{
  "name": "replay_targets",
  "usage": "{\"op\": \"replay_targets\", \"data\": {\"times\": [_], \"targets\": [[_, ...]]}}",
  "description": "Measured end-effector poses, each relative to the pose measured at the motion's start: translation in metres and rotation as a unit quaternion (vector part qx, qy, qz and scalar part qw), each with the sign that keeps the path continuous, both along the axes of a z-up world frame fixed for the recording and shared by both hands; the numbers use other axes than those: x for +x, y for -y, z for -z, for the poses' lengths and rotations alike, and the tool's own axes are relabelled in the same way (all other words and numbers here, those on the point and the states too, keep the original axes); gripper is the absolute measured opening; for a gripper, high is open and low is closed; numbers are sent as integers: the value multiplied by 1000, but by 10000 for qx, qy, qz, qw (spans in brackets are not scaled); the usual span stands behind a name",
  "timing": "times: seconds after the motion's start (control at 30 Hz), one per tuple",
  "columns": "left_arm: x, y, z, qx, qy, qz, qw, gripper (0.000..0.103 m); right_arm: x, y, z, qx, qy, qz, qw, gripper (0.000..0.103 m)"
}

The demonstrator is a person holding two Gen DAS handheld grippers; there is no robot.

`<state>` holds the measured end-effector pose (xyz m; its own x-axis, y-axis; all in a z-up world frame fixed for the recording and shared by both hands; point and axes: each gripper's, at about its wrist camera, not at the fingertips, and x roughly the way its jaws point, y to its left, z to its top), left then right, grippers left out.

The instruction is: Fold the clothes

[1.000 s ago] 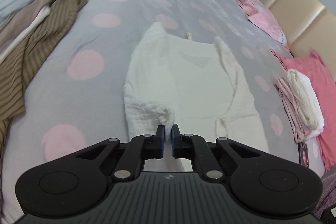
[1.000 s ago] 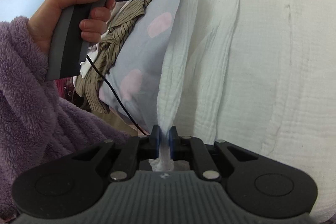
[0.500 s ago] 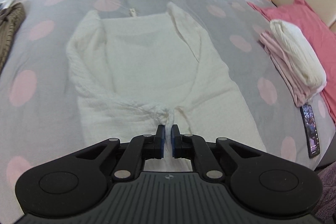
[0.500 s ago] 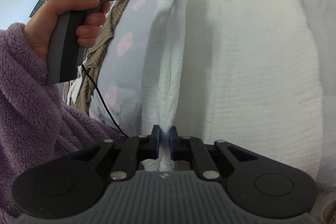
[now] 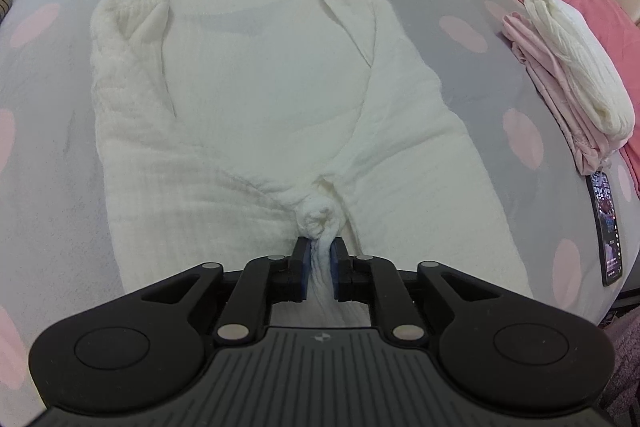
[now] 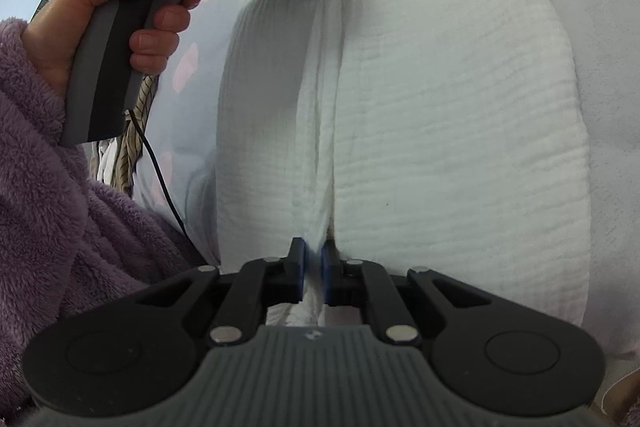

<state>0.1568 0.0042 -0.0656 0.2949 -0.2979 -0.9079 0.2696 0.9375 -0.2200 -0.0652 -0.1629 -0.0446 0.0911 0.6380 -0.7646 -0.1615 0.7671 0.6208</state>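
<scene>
left tongs [image 5: 320, 259], right tongs [image 6: 313, 259], pinching white garment [image 5: 248, 107]

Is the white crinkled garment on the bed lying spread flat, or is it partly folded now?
Partly folded: both side edges of the white crinkled garment lie turned in over its middle, and a bunched edge sits between the left tool's fingers.

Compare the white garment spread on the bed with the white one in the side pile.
The white garment lies spread open across the bed; the rolled white piece is bundled up. The spread one is pinched at its edge by the left claw and the right claw; the rolled one rests untouched on pink clothes. Both are white.
</scene>
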Motion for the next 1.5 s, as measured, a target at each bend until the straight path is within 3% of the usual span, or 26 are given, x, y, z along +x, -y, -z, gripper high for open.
{"op": "replay_targets", "data": {"times": [0.07, 0.13, 0.23, 0.37, 0.5, 0.6, 0.67, 0.87, 1.13, 1.2, 1.23, 1.27, 1.5], "targets": [[-5, 0, -8, 5, 59, 29, 10000, 35, 1, 8, -1, -5, -6, -11, 10000, 10], [-15, 1, -19, 92, 239, 90, 9996, 42, 2, 10, 0, -5, 0, 15, 10000, 10], [-33, 0, -36, 163, 414, 208, 9988, 43, 0, 13, -4, -24, 72, 50, 10000, 11], [-68, -7, -52, 7, 340, 623, 9975, 42, -3, 29, -13, -46, 154, 77, 9998, 12], [-112, -9, -59, 81, 344, 1303, 9908, 42, -9, 32, -21, -121, 297, 68, 9995, 25], [-148, -10, -54, 143, 321, 1928, 9806, 43, -12, 31, -26, -235, 392, 0, 9990, 25], [-170, -13, -48, 312, 287, 2192, 9748, 48, -14, 10, -25, -294, 443, -17, 9986, 25], [-221, -17, -18, 904, 19, 2770, 9566, 49, -20, 0, -32, -503, 716, -121, 9961, 27], [-252, 2, 18, 1777, 107, 3480, 9204, 45, -27, -15, -49, -694, 1269, -337, 9889, 28], [-254, 5, 21, 1689, 62, 3626, 9165, 32, -27, -16, -48, -694, 1252, -357, 9891, 28], [-255, 5, 20, 1555, -18, 3682, 9166, 18, -28, -16, -48, -699, 1249, -369, 9890, 28], [-255, 5, 20, 1416, -99, 3738, 9166, 12, -28, -15, -49, -703, 1253, -382, 9889, 28], [-265, 14, 9, 46, -426, 4039, 9138, 8, -32, -22, -48, -524, 1237, -562, 9893, 29]]}}
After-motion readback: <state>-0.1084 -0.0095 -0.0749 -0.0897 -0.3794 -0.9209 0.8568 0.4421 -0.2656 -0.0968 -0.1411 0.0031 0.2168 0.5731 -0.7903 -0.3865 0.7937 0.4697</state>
